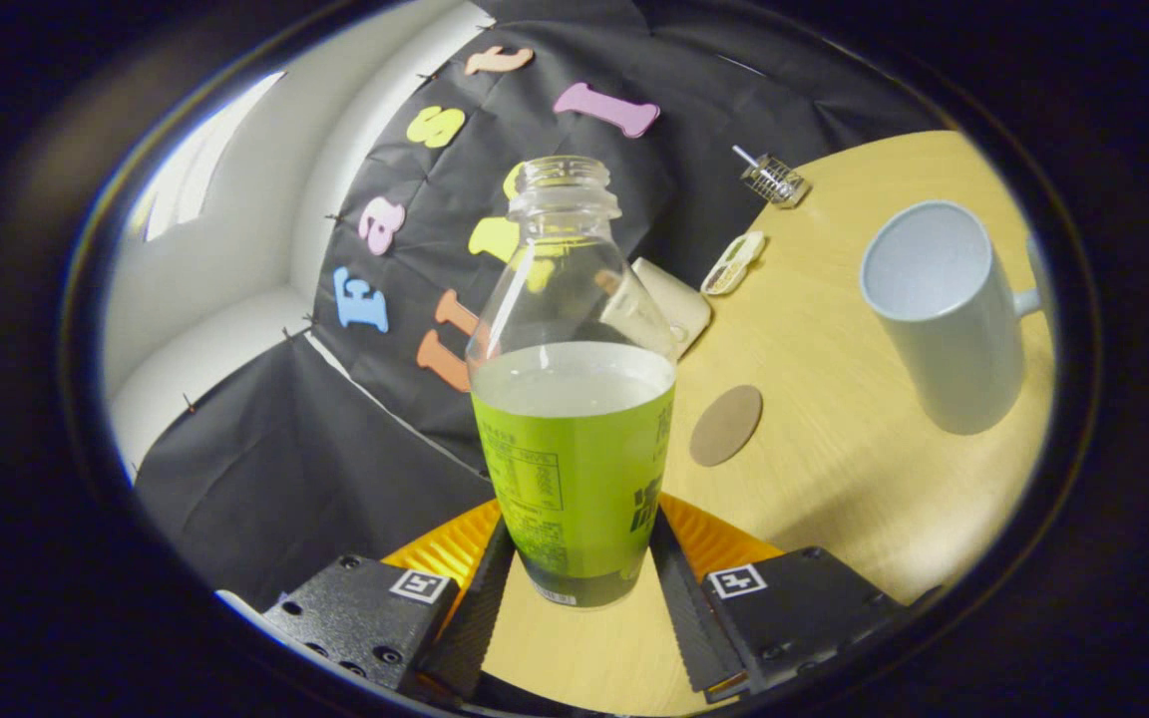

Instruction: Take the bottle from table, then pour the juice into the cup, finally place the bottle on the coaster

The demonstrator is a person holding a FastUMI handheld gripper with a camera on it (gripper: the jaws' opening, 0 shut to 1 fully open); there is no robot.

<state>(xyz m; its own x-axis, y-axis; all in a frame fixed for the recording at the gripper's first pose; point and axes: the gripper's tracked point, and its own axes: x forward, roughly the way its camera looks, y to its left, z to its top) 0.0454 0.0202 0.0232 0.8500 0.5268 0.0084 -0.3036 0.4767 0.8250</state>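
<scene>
Bottle (574,399) hides part of the cream box (676,299).

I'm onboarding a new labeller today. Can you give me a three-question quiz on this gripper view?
1. True or false: the gripper is shut on the bottle.
2. Which lies nearer the bottle: A) the coaster, B) the cup?
3. Fill in: the bottle's mouth has no ____ on it.

Key
1. True: both fingers press on the bottle's lower sides.
2. A: the round coaster lies on the table just beside the bottle, and the cup stands beyond it.
3. Cap: the threaded neck is open, with juice filling about the lower half.
</scene>
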